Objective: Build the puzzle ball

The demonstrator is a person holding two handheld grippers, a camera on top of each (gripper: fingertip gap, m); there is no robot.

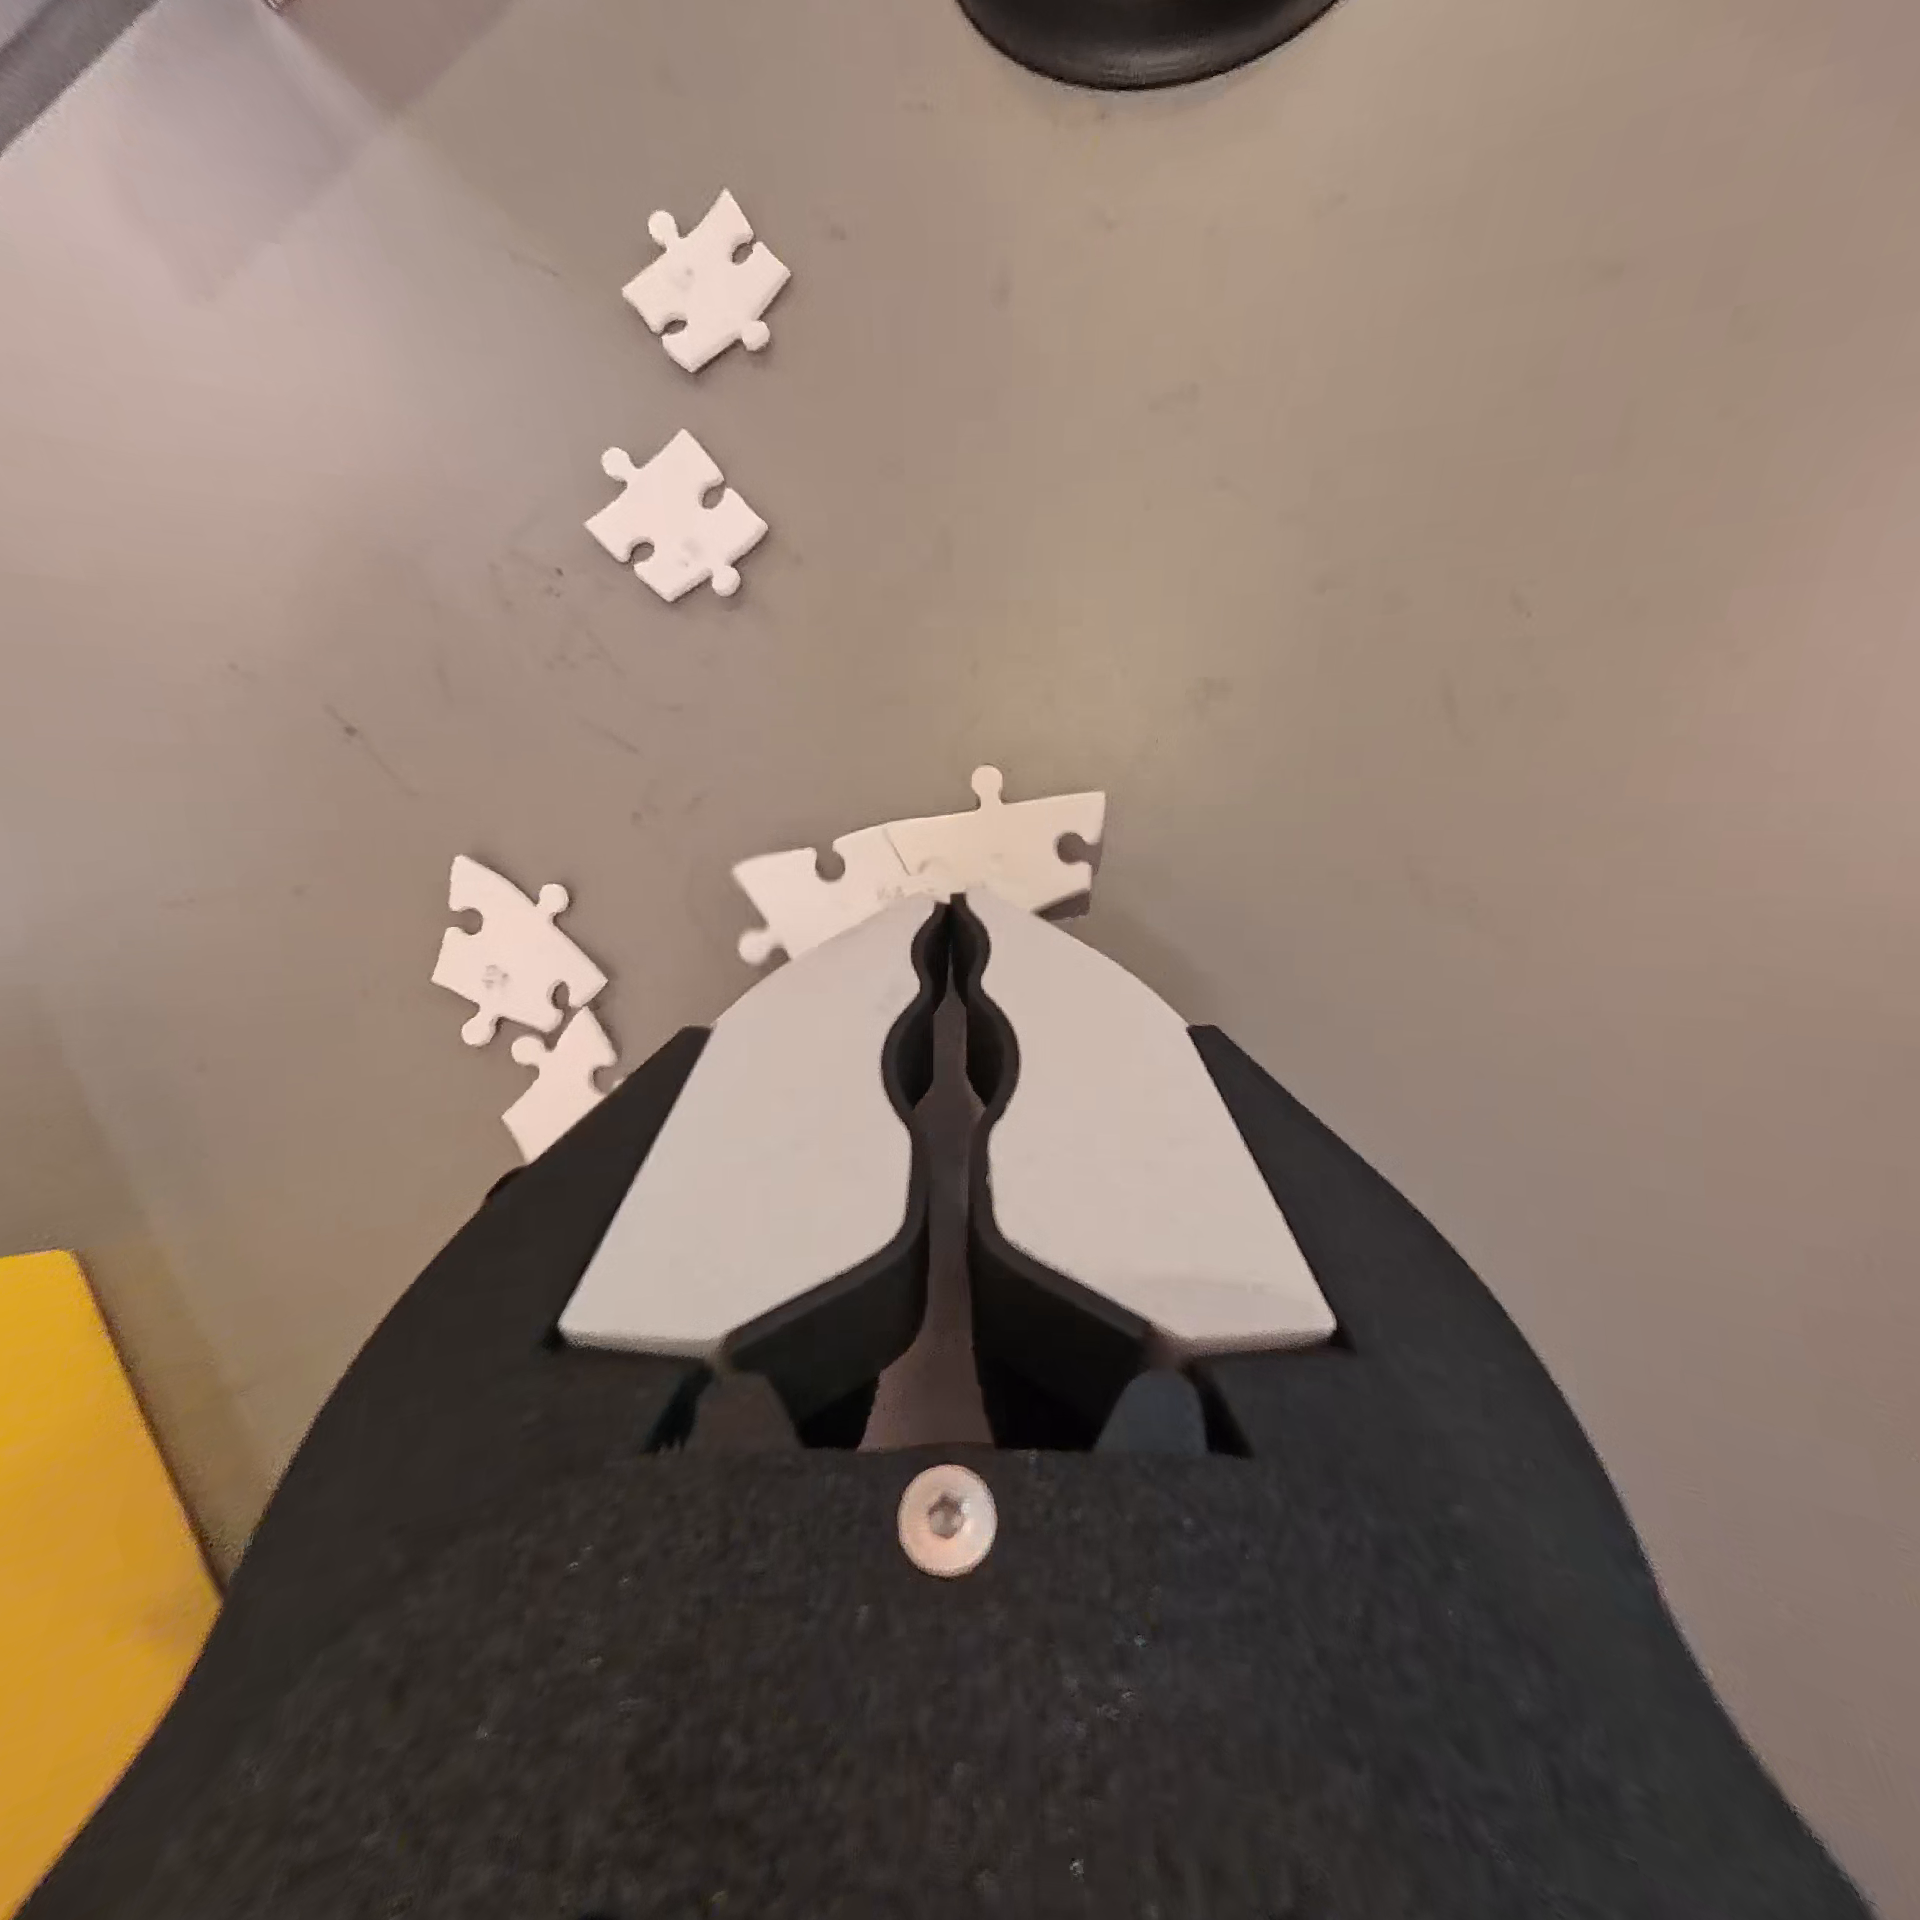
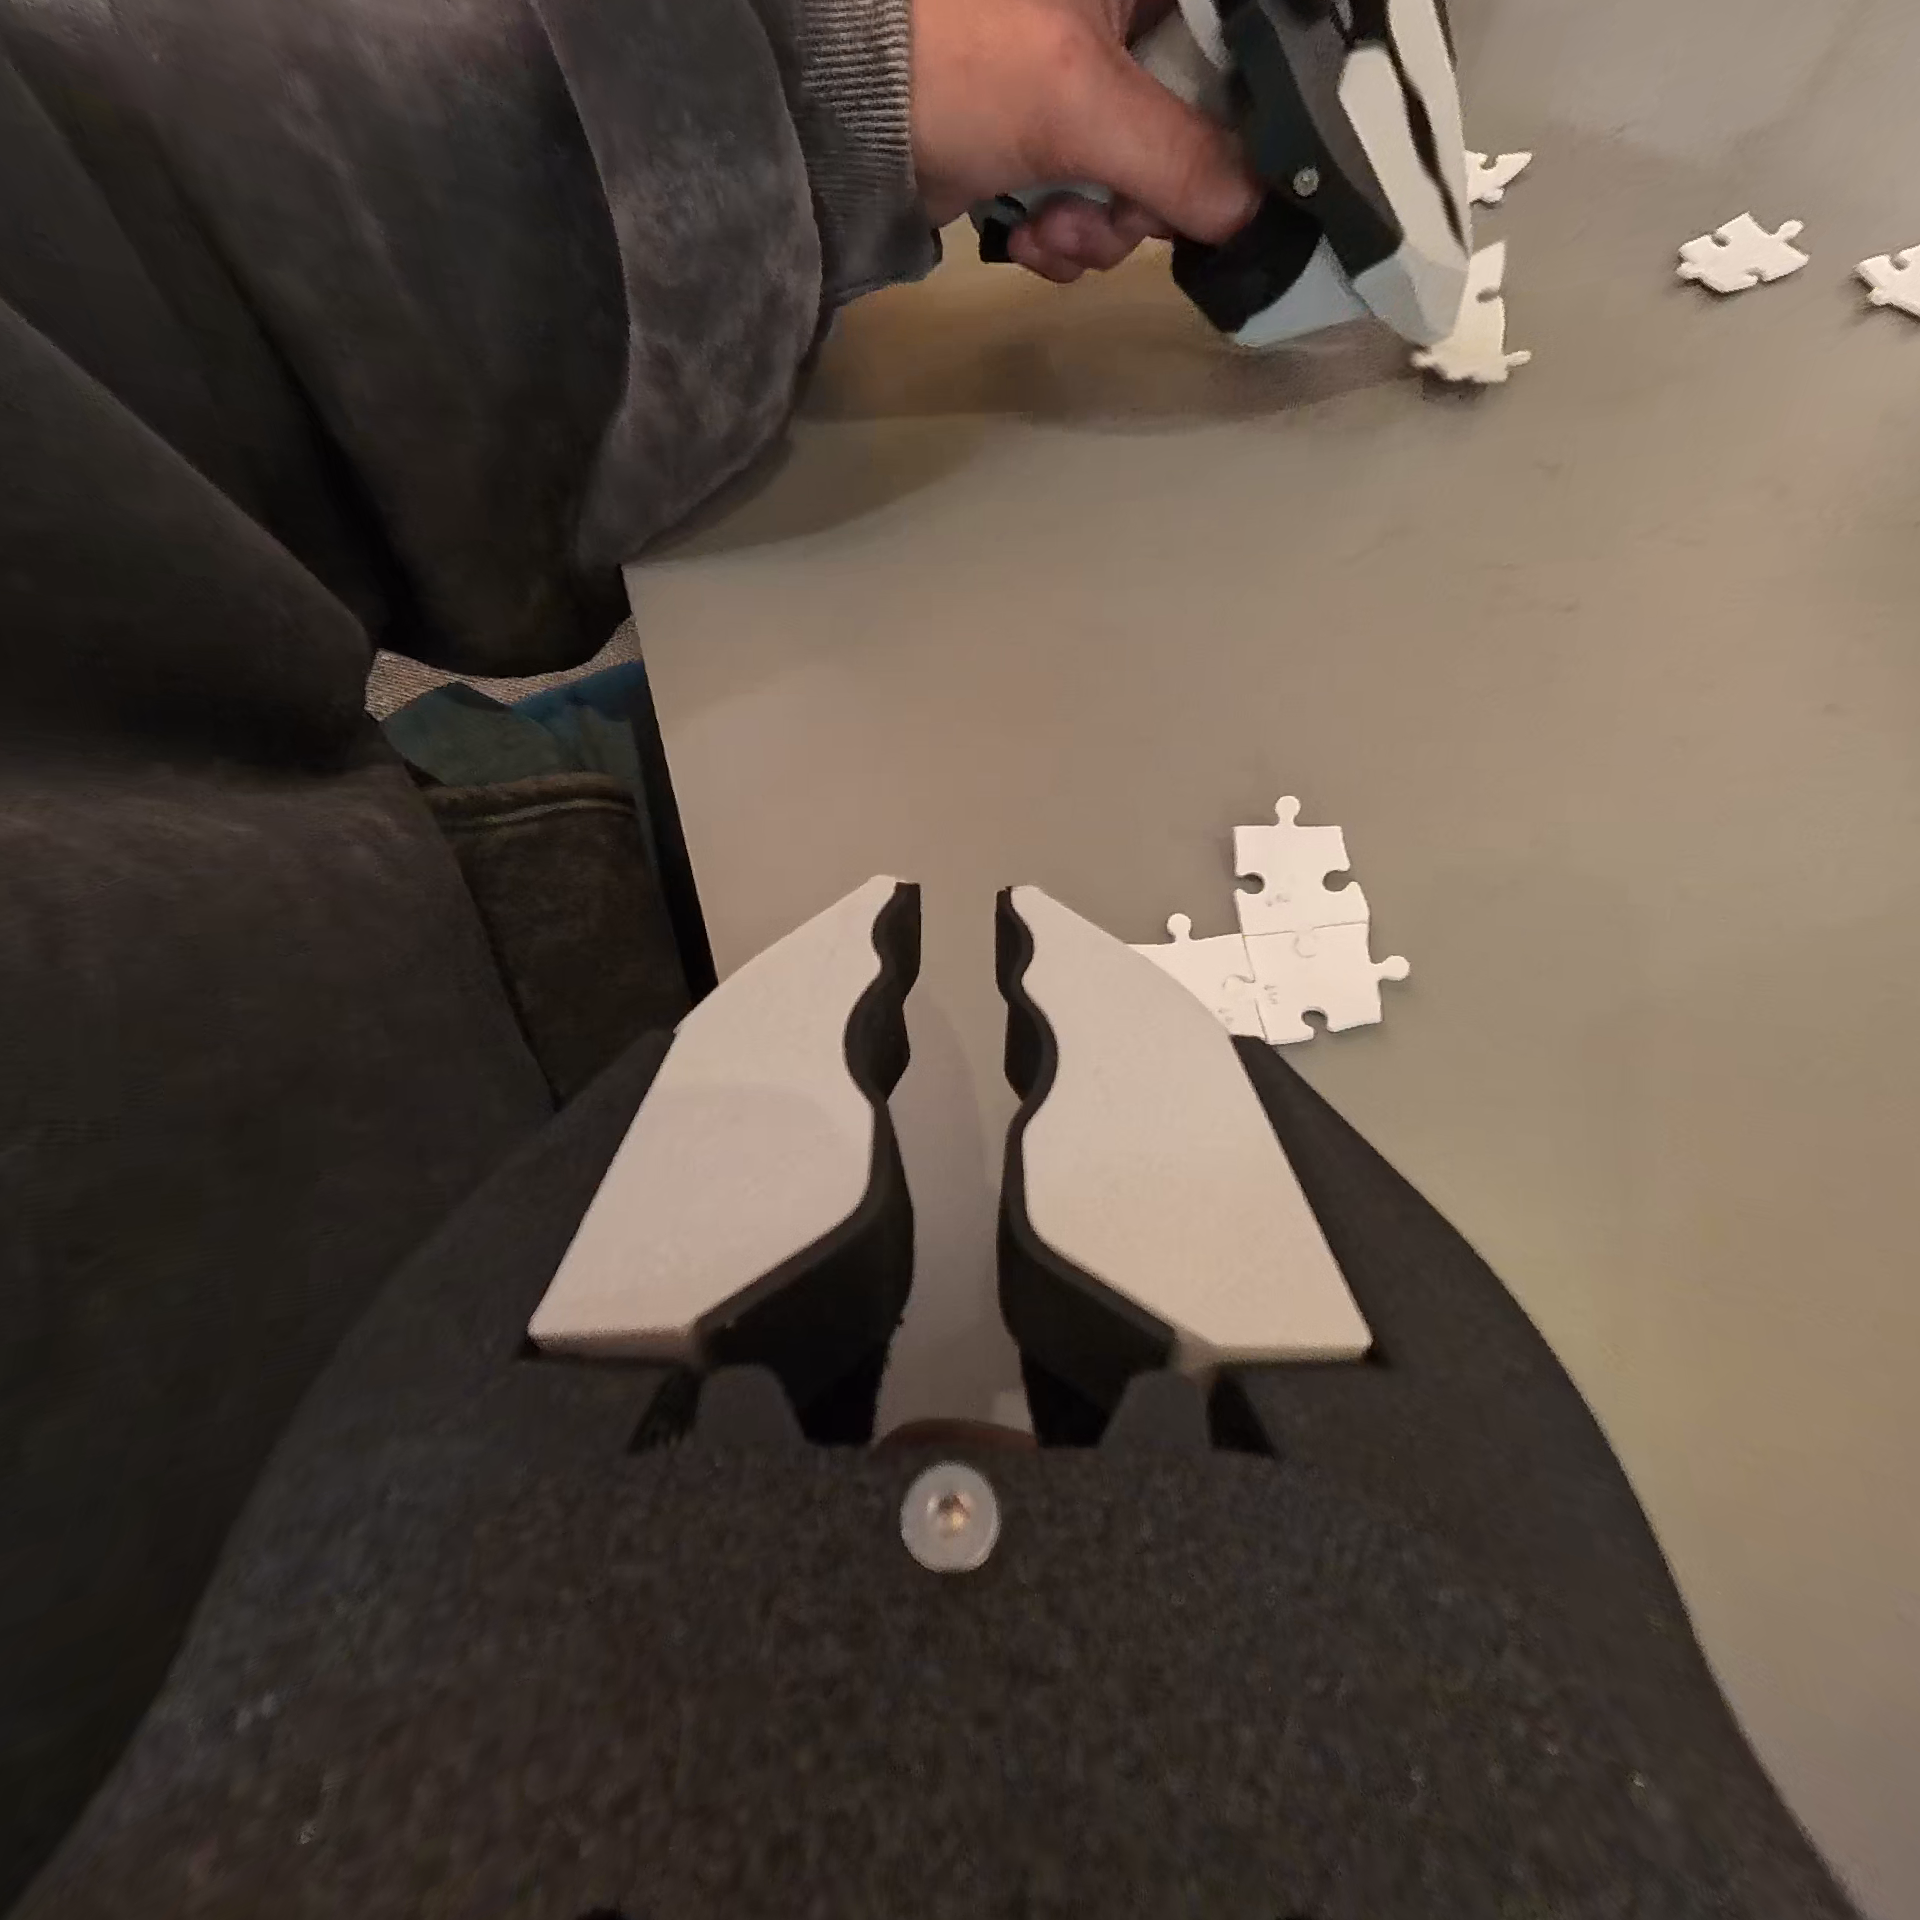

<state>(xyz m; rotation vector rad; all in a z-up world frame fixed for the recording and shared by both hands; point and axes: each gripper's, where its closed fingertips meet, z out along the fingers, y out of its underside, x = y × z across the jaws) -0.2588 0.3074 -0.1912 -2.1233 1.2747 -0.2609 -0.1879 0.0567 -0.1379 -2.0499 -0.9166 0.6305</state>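
While left tongs (image 1: 953, 902) pinch puzzle piece (image 1: 997, 844) tilted downward, right tongs (image 2: 958, 891) hover narrowly parted.

The right gripper (image 2: 958, 902) hovers with jaws apart over the grey table (image 2: 1143, 644), beside a joined cluster of white puzzle pieces (image 2: 1283, 951). Farther off, a hand (image 2: 1060, 135) presses the left gripper (image 2: 1439, 327) onto another piece (image 2: 1481, 327).
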